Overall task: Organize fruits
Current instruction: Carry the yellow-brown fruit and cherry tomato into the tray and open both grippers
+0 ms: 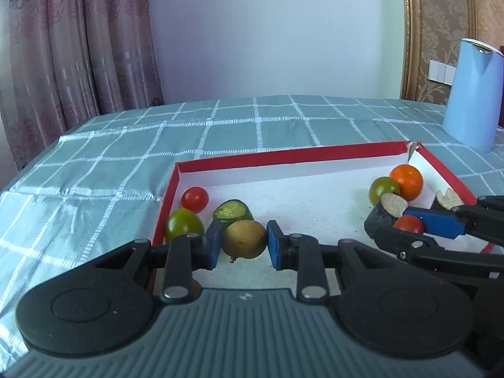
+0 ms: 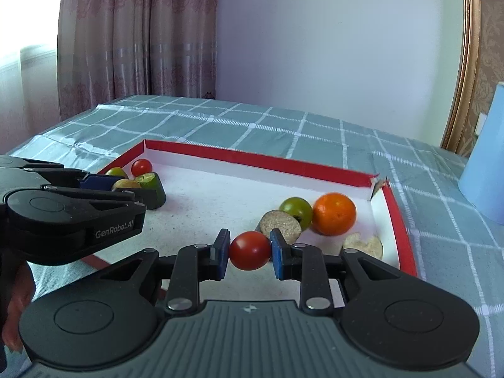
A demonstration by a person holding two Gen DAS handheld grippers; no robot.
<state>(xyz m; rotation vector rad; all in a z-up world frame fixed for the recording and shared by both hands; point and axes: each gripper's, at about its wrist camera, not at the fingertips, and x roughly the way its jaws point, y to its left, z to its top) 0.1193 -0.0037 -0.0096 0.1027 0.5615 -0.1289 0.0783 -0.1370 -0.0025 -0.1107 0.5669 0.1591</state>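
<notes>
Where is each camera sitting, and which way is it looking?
Left wrist: rides the left gripper, looking along its fingers at a brown fruit in the red tray.
Right wrist: rides the right gripper, looking at a red tomato between its fingers.
Shared: the tray, the orange, and each sees the other gripper.

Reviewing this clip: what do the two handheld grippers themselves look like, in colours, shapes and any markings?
Both match. The left gripper and right gripper each have a grey ribbed body, two round black discs, black linkage bars with silver rivets, and flat blue finger pads. Seen from the right wrist camera, the left gripper's side carries white "GenRobot.AI" lettering. No cables or sleeves are visible.
</notes>
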